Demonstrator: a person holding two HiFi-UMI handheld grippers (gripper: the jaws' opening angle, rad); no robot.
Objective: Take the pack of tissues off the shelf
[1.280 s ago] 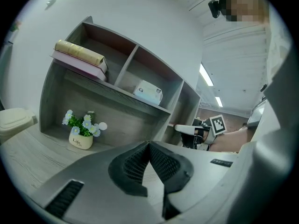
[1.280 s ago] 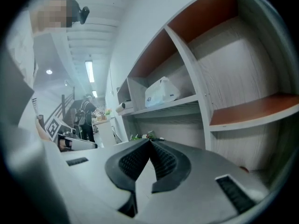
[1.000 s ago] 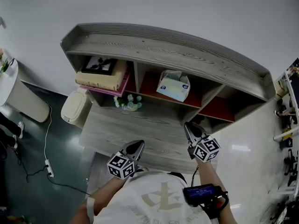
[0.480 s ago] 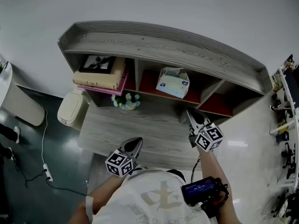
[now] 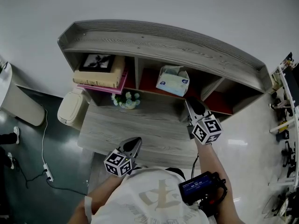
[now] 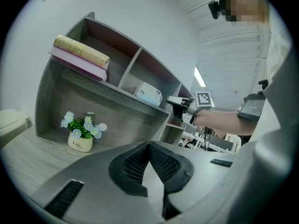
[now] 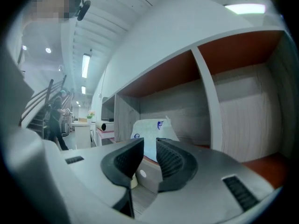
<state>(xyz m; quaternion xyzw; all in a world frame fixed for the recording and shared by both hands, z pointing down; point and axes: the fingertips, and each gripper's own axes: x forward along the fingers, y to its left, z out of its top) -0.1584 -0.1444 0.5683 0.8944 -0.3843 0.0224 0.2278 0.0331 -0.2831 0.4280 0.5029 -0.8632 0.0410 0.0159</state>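
Only own views tell: right gripper (image 7: 149, 144) fingers (image 7: 172, 164) just opening, empty; left gripper (image 6: 148, 146) fingers (image 6: 132, 168) together.

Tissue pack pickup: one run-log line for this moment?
phase: approach | tissue pack: on shelf, middle compartment, untouched | right gripper: jaws just opening, empty, short of pack | left gripper: shut, over desk

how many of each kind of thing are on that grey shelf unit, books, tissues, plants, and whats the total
books: 2 (tan book lying on pink book)
pack of tissues: 1
flower pot: 1
total: 4
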